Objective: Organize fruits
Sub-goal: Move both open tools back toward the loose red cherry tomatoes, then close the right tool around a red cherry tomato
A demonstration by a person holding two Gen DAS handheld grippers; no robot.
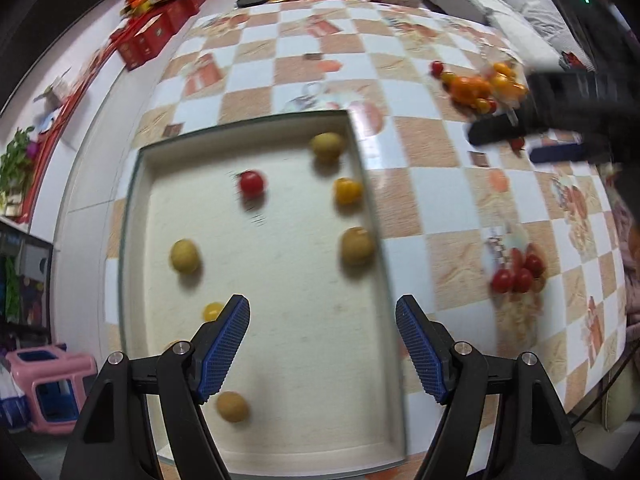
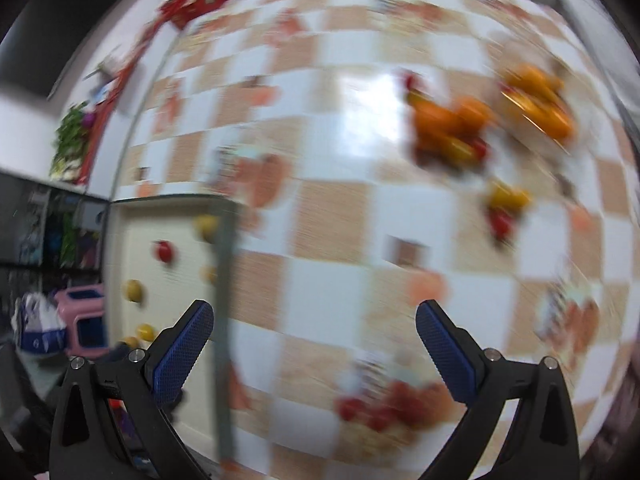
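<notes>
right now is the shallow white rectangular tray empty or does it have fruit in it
Not empty. The shallow white rectangular tray holds scattered fruit: one red cherry tomato, plus several yellow and yellow-green round fruits, all lying apart.

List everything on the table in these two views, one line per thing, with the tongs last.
tray: one, cream with a glassy rim, near left part of the table
red cherry tomato: one, in the tray
yellow cherry tomatoes: two, in the tray
olive-yellow round fruits: four, spread inside the tray
orange and yellow fruit pile: one, far right on the tablecloth
red tomato cluster: one, right of the tray
checked tablecloth: one, orange and white
left tongs: open, empty, over the tray
right tongs: open, empty, over the tablecloth
</notes>
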